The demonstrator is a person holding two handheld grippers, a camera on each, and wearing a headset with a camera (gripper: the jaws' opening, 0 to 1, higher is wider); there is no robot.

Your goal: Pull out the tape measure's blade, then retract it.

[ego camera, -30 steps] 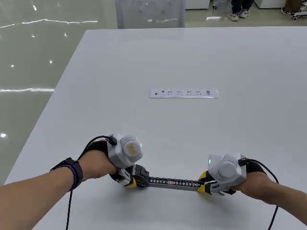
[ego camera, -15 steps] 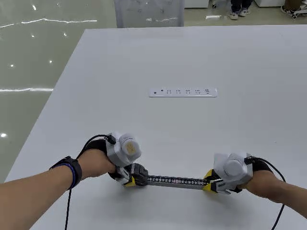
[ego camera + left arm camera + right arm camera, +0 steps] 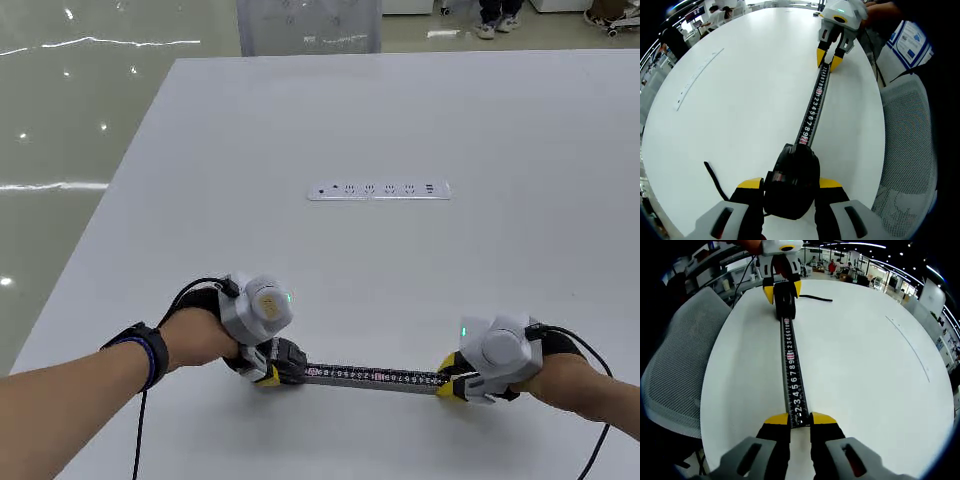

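Note:
A black tape measure case (image 3: 791, 181) rests on the white table (image 3: 420, 120) near its front edge, held between the yellow-tipped jaws of my left gripper (image 3: 790, 184). Its numbered blade (image 3: 372, 377) stretches flat to the right along the tabletop. My right gripper (image 3: 800, 419) is shut on the blade's end (image 3: 798, 415). In the head view the case (image 3: 284, 362) sits under the left gripper (image 3: 266, 372), and the right gripper (image 3: 452, 385) is at the blade's far end. A thin black wrist strap (image 3: 714, 175) trails from the case.
A white power strip (image 3: 378, 190) lies flat at the table's middle, well beyond the grippers. A grey mesh chair (image 3: 675, 365) stands at the table's near side. Glossy floor runs along the left edge. Black cables trail from both grippers.
My right gripper has moved to the right with the blade's end, and more blade length now shows between the two grippers. The left gripper and case have stayed roughly in place.

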